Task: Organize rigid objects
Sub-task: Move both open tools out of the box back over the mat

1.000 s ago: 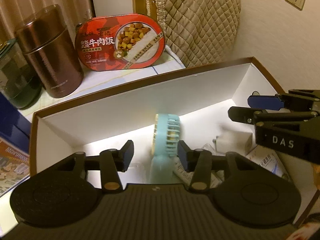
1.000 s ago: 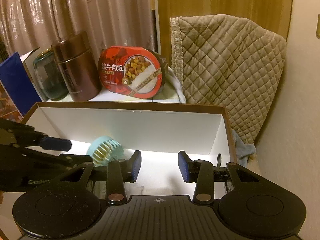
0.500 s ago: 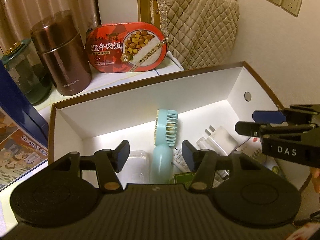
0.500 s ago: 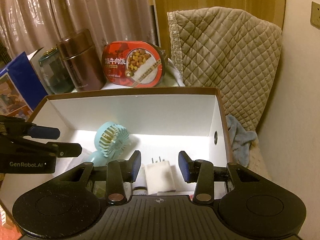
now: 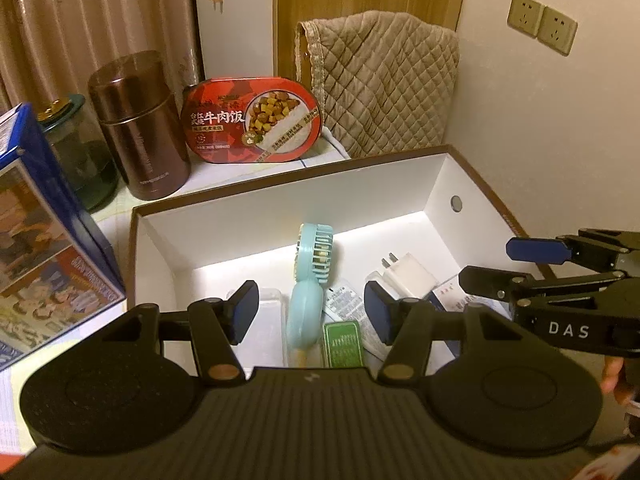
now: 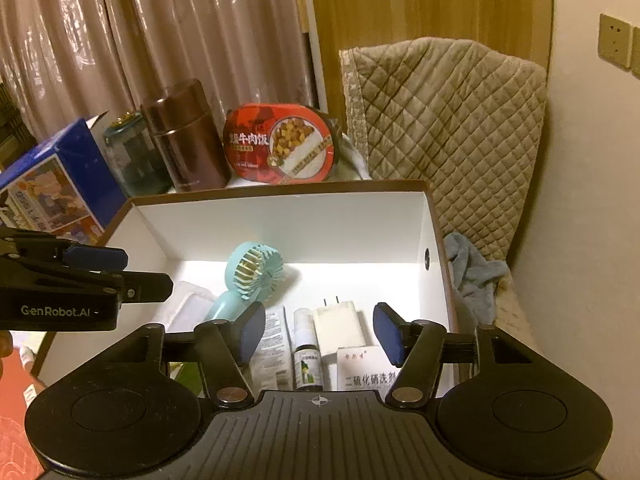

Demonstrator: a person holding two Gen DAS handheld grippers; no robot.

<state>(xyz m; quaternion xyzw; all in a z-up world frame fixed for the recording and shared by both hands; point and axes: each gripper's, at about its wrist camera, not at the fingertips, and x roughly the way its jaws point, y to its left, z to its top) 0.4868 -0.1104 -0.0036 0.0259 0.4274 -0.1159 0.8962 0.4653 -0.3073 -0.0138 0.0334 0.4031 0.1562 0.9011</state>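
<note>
Opening right hand-held gripper, box lower

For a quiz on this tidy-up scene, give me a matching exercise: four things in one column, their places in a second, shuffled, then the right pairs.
Things:
1. handheld fan
2. white charger
3. brown canister
4. blue cloth

Places:
A. outside the box, against its right wall
B. in the box, right of the small dropper bottle
C. behind the box, left of the red meal tray
D. in the box, its head tilted up near the back wall

Pairs: 1-D, 2-B, 3-C, 4-A
</note>
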